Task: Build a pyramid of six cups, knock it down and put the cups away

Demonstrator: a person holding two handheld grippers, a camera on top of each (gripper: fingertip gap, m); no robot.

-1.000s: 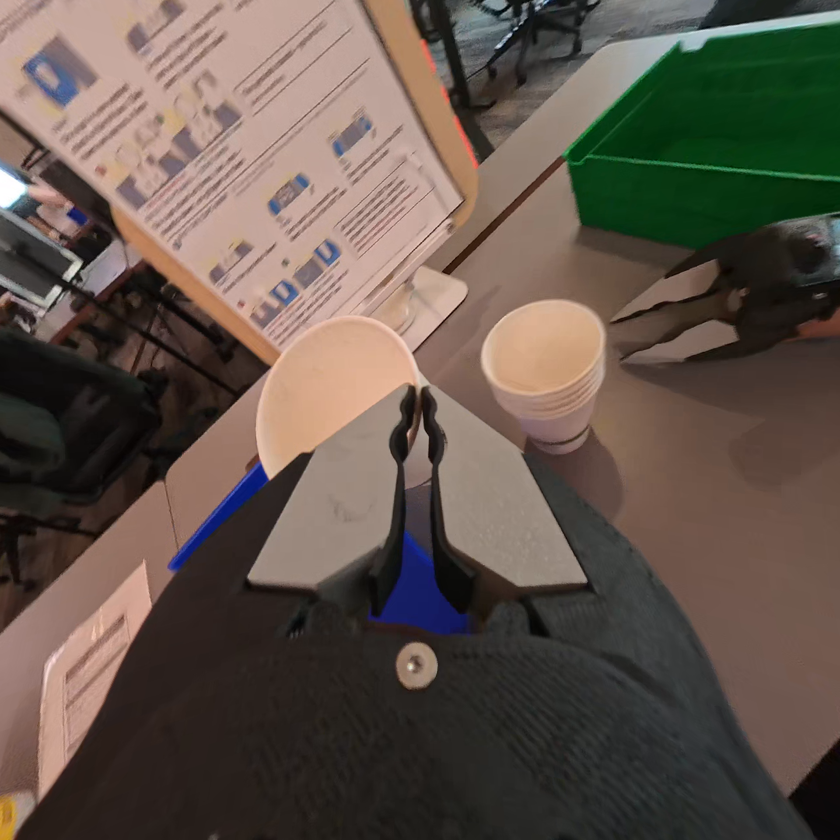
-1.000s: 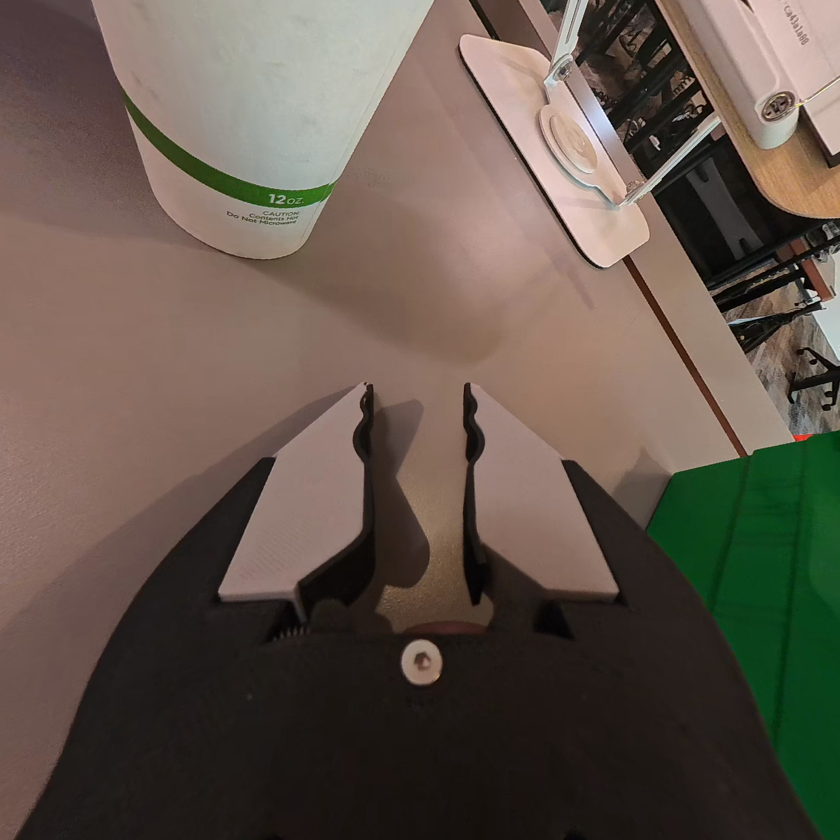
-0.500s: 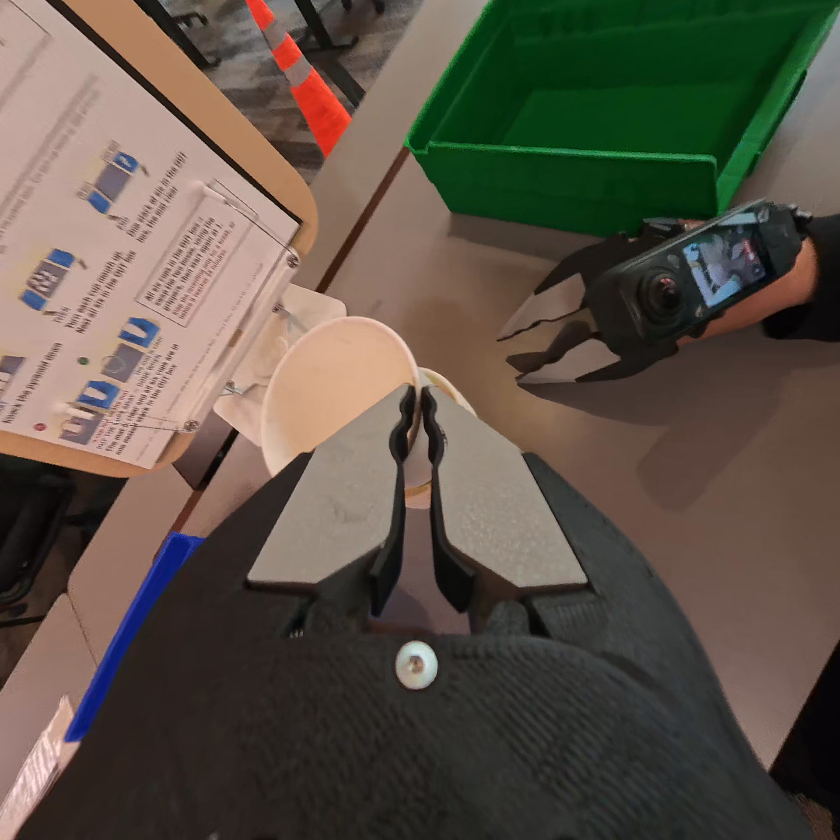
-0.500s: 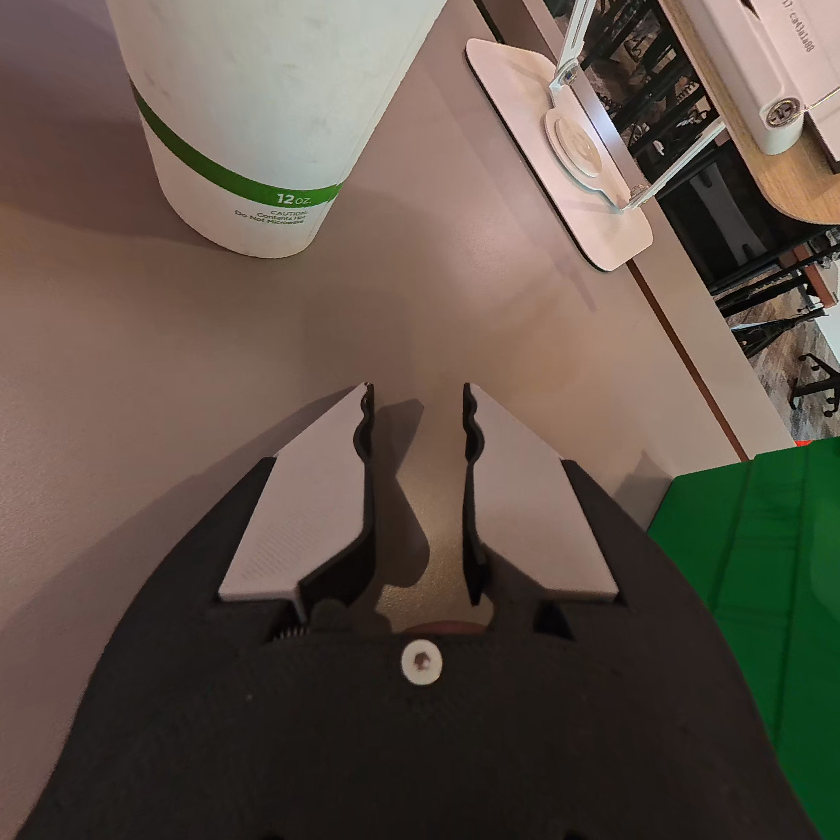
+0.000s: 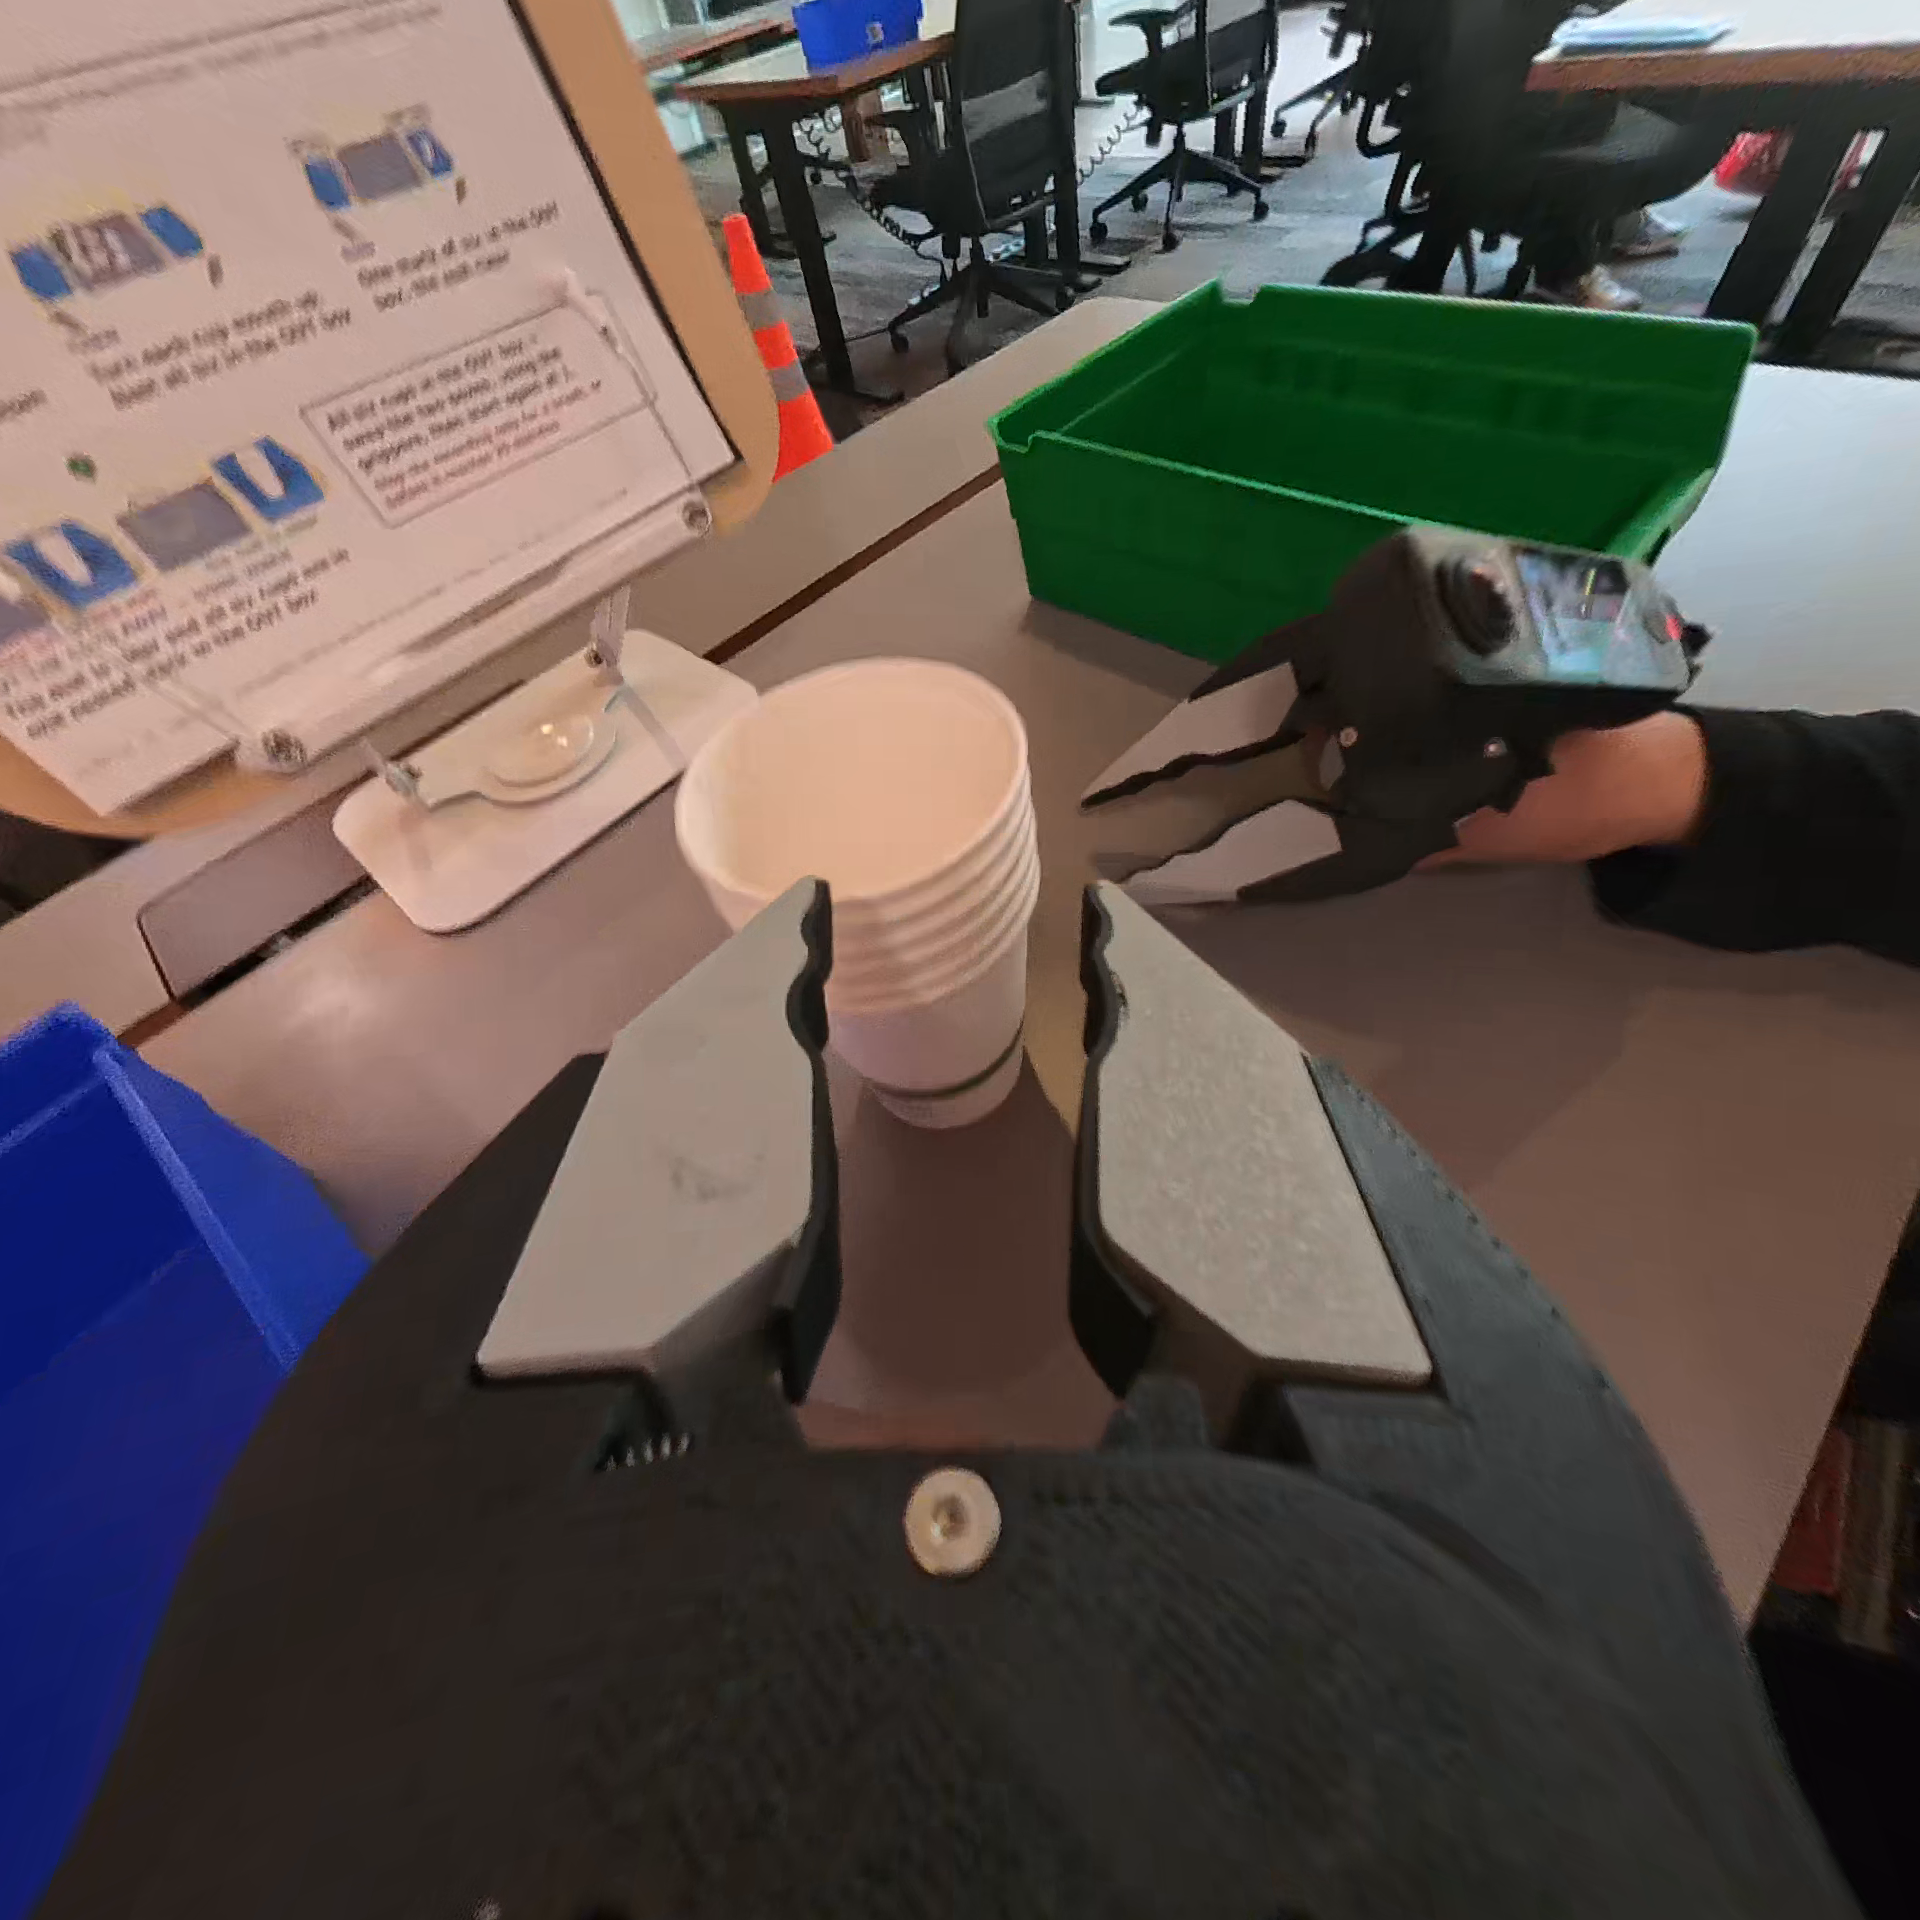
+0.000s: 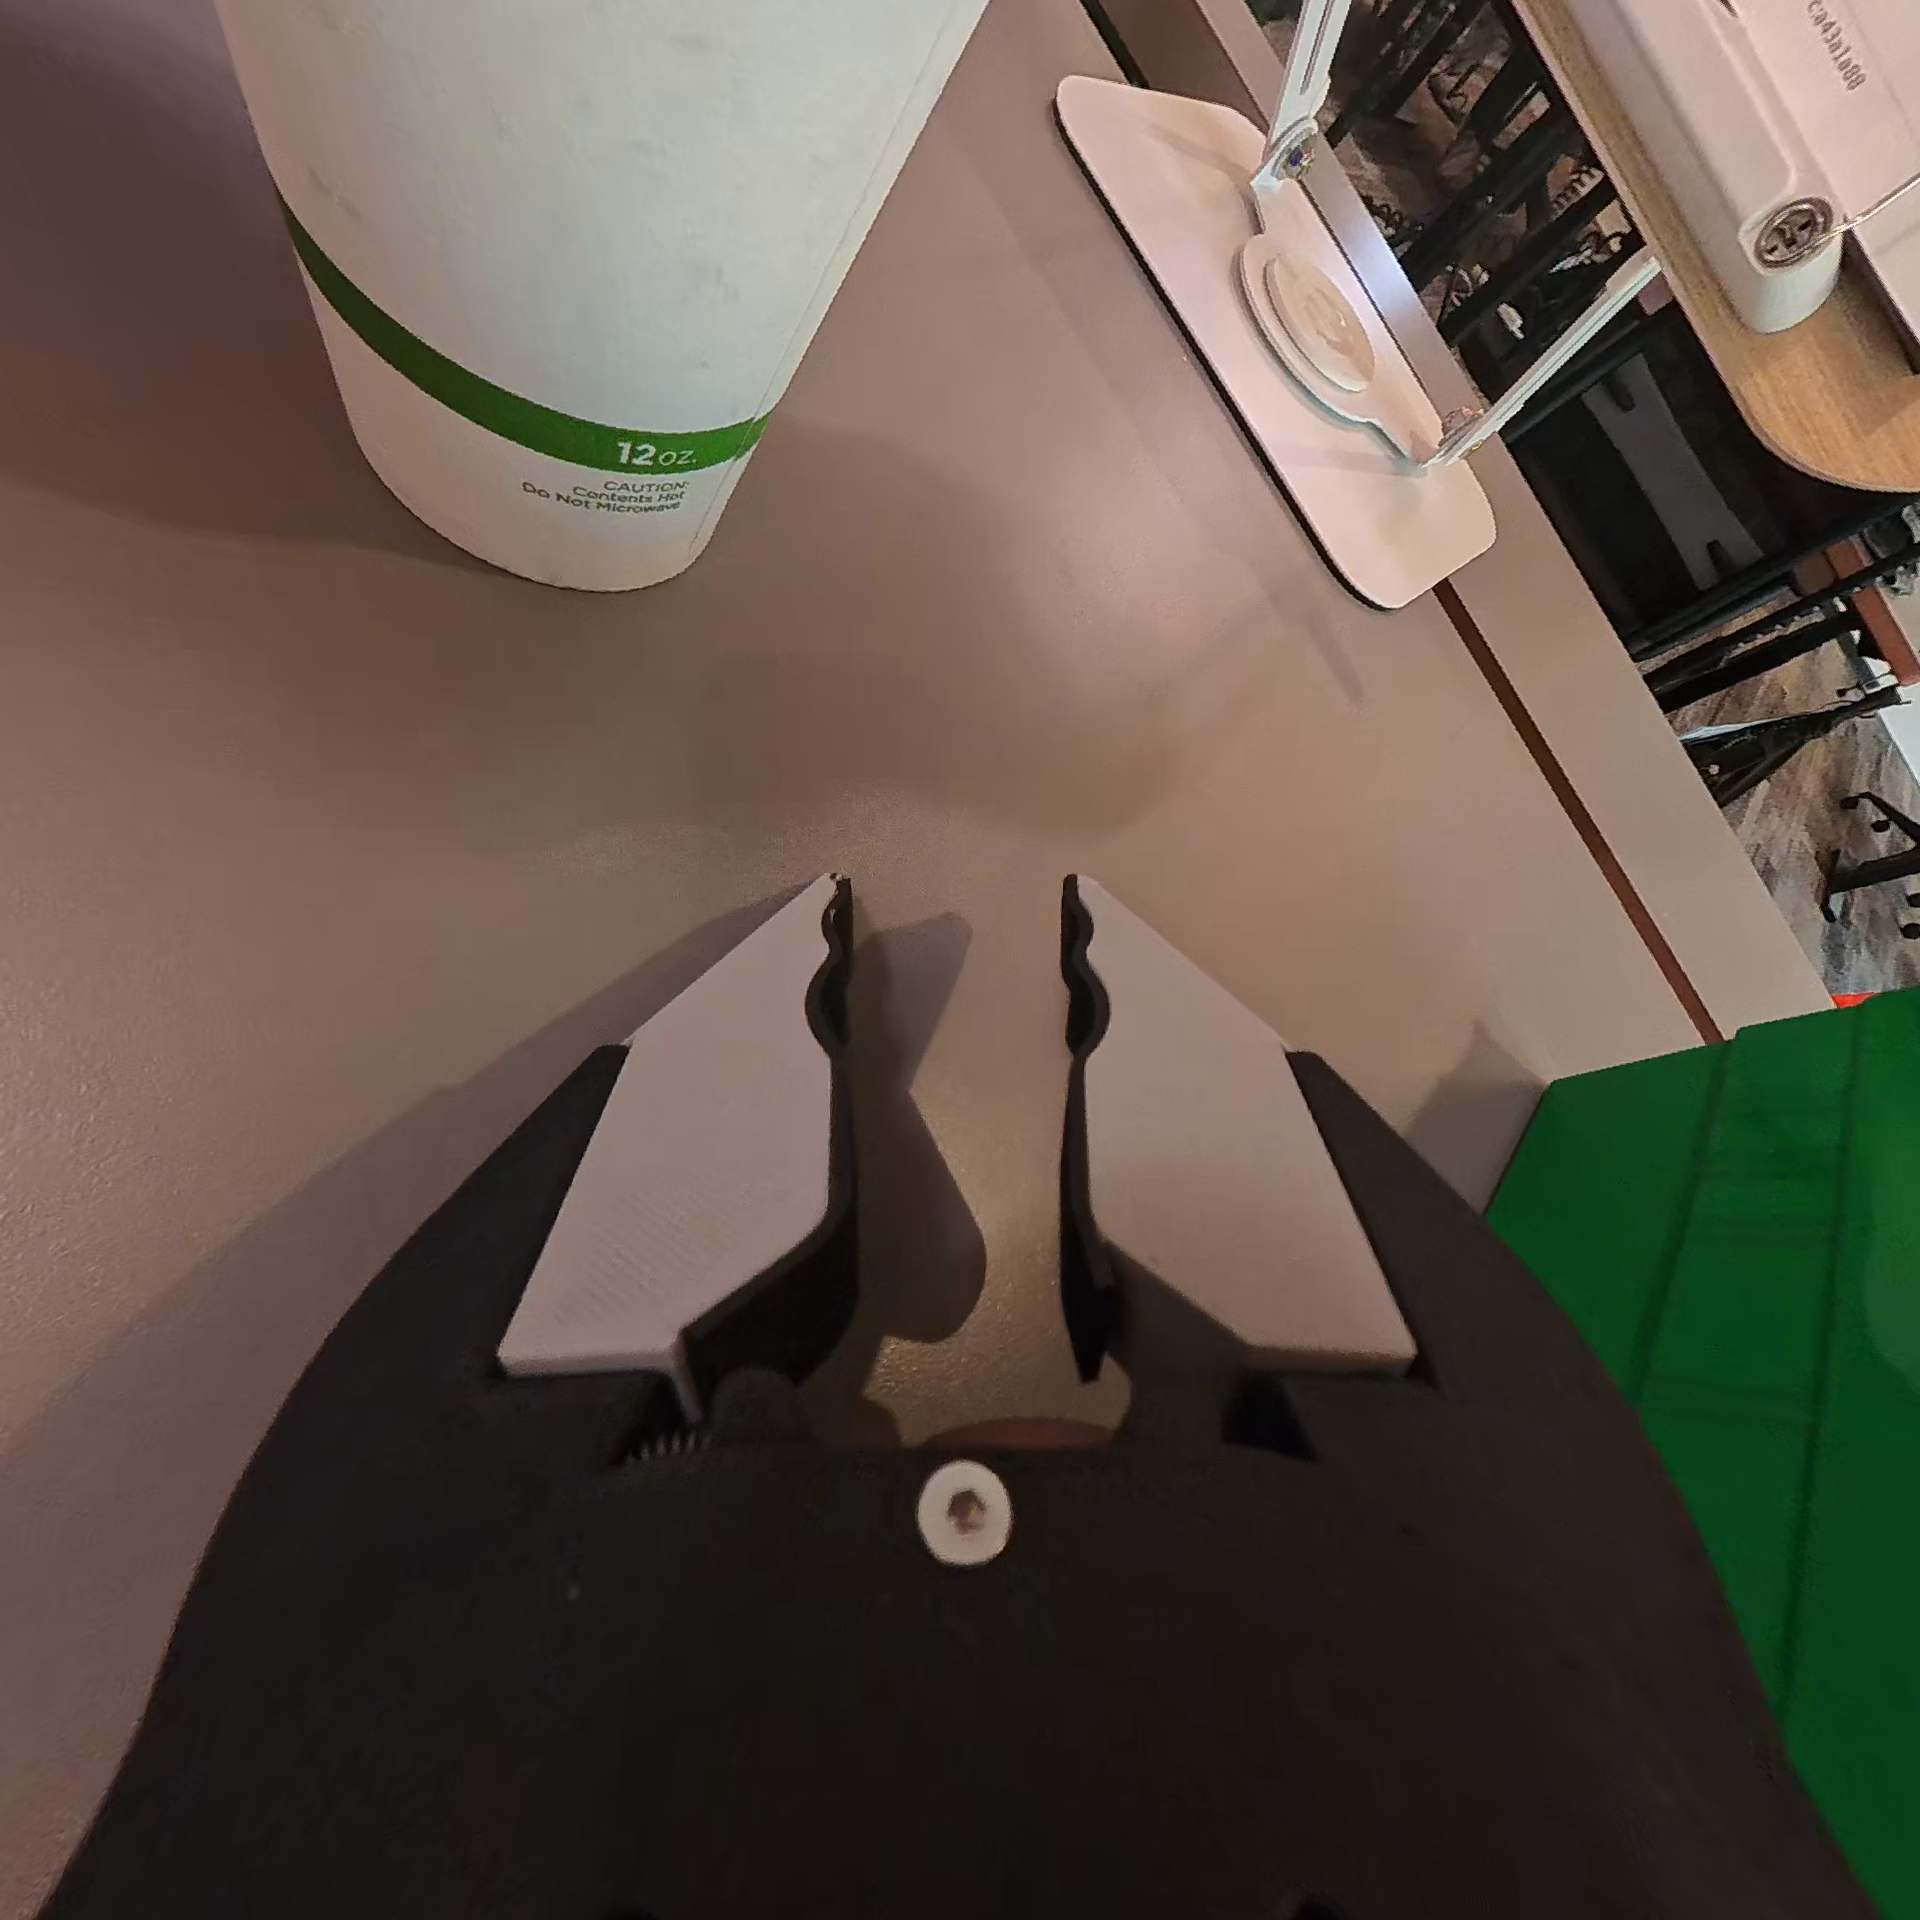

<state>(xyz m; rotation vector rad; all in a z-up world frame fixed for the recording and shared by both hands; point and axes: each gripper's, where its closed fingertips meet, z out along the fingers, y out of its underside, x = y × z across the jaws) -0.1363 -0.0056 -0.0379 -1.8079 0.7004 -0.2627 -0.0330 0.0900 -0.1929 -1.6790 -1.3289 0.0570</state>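
Cup stack: white paper cups nested, upright on the grey table, about 6 rims showing, exact count hard to tell. Sits near table centre.

L gripper: jaws released, empty, spread either side of the stack's lower half w/ air on both sides. Not touching as far as I can tell.

R gripper: jaws apart, nothing between them, low over bare table. In its own view the stack's base sits at 11 o'clock, near but apart. In L view the R gripper lies at 3 o'clock of the stack, tips aimed at it.

Step, my read: all cups nested, no pyramid standing. Either the start or the put-away end; can't say which. If put-away, next move = close on the stack wall gently (thin paper, crushes) and lift it straight.

Room and edges: green bin at 1 o'clock of stack, open, looks empty. Blue bin at 8 o'clock, close to L gripper. Instruction board on white stand at 10 o'clock, near; table seam runs just behind it. Open table at 4-5 o'clock.
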